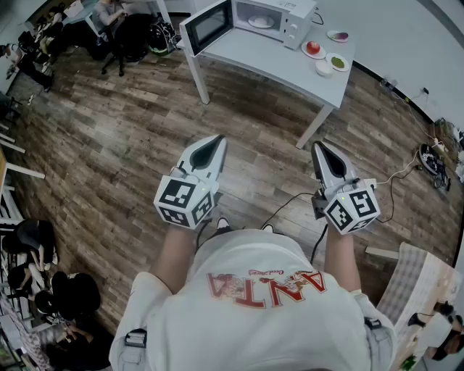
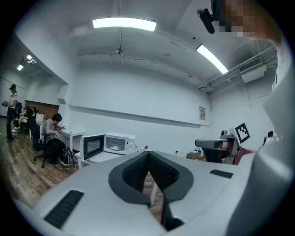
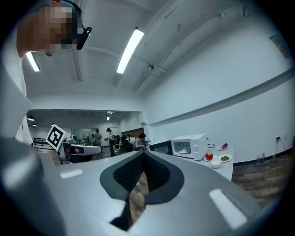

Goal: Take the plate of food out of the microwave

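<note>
The white microwave (image 1: 272,16) stands on a white table (image 1: 290,65) far ahead, across the wooden floor, with its door (image 1: 206,26) swung open to the left. A pale plate of food (image 1: 261,22) lies inside it. The plate (image 2: 115,147) also shows in the left gripper view, and the plate (image 3: 183,150) in the right gripper view. My left gripper (image 1: 216,140) and right gripper (image 1: 318,146) are held close to my body, well short of the table. Both point toward it. Each has its jaws together with nothing between them.
To the right of the microwave the table carries a red apple (image 1: 313,48), a dish of greens (image 1: 338,62), a small white bowl (image 1: 324,69) and a purple-topped dish (image 1: 338,35). People sit at desks at the far left (image 1: 109,14). Cables (image 1: 406,174) lie on the floor at right.
</note>
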The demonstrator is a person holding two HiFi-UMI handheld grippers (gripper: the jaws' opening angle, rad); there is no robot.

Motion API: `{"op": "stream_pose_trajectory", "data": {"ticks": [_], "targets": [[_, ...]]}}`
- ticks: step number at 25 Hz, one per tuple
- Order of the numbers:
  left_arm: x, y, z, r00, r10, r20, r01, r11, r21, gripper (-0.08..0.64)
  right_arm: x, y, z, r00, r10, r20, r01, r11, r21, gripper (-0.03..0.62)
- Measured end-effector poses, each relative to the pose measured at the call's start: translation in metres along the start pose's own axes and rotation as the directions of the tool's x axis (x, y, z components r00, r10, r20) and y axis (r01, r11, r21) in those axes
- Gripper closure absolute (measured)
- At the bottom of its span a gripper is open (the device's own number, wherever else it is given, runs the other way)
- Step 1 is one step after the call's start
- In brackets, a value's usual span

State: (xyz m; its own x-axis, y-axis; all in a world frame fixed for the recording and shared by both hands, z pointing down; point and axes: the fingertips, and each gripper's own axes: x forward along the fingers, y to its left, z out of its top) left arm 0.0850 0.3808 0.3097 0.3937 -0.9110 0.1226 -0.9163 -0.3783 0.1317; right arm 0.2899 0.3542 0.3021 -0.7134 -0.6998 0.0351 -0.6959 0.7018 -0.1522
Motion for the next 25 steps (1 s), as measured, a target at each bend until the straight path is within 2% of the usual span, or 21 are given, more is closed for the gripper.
{"op": "stream_pose_trajectory", "data": {"ticks": [15, 20, 25], "targets": [[0.004, 0.009, -0.004, 1.0, 0.0, -0.007, 0.0, 1.0, -0.004, 0.551, 0.014, -0.005, -0.002, 1.0, -0.004, 0.008, 0.004, 1.0, 0.006, 0.589], [0.006, 0.016, -0.002, 1.0, -0.006, -0.012, 0.006, 1.0, -0.012, 0.551, 0.023, 0.005, 0.002, 0.999, 0.05, 0.02, -0.05, 0.999, 0.017, 0.589], [-0.001, 0.034, -0.003, 1.0, -0.013, -0.021, 0.013, 1.0, -0.019, 0.551, 0.037, 0.018, -0.004, 0.998, 0.059, 0.012, -0.06, 0.996, 0.061, 0.589]]}}
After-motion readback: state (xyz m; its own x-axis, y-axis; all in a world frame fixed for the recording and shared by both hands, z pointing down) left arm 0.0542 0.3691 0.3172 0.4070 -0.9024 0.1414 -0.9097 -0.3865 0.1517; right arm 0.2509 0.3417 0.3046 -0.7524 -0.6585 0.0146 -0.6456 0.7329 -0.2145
